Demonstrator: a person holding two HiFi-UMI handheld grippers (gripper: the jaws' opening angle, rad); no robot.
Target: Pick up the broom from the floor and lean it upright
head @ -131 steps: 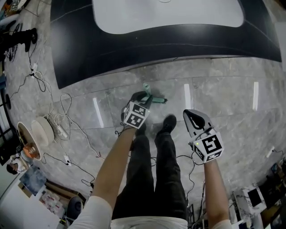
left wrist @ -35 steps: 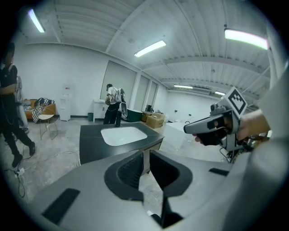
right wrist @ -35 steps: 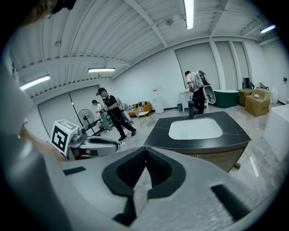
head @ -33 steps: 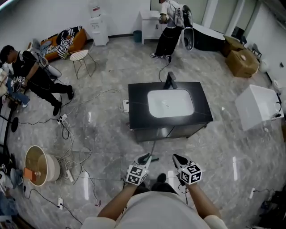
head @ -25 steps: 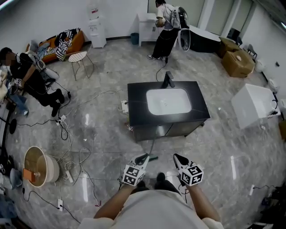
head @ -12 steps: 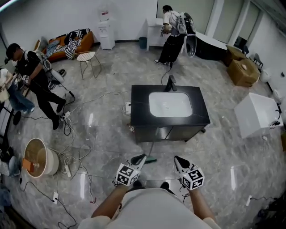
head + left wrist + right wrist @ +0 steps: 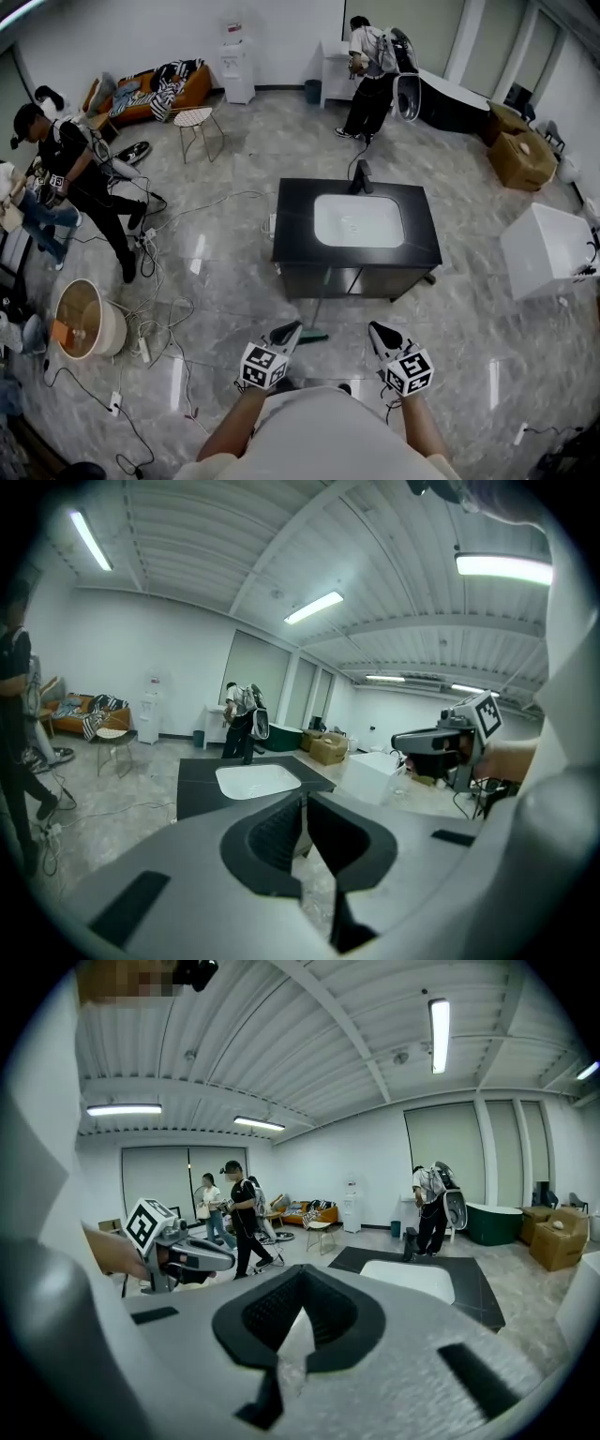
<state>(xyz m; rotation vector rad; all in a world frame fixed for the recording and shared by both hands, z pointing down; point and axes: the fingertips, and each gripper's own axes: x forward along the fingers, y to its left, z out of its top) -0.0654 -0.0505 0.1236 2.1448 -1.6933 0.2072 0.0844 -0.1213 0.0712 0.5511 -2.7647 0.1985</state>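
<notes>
The left gripper (image 7: 287,331) has its jaws drawn together to a thin slit, and its own view (image 7: 303,799) shows nothing between them, only the floor and the black table beyond. It is held out low in front of the person's body on a bare forearm (image 7: 232,429). It points forward toward the table and tips a little downward, with its marker cube (image 7: 262,366) facing up at the head camera.

The broom (image 7: 316,336) is just to the right of that gripper's tip, between the two grippers. Its green end is on the grey stone floor (image 7: 225,281), and its thin handle slants away toward the front of the black table (image 7: 292,217) with the white sink basin (image 7: 358,220) set in its top. Whether the left jaws touch the broom cannot be made out in the head view, and the broom does not show in the left gripper's own view.

The right gripper (image 7: 382,334) has its jaws meeting at the tips. In its own view (image 7: 300,1283) only a narrow wedge of floor shows behind them, and nothing is held there. It sits level with the left gripper and well apart from it, aimed the same way and slightly down. Each gripper shows at the side of the other's view.
</notes>
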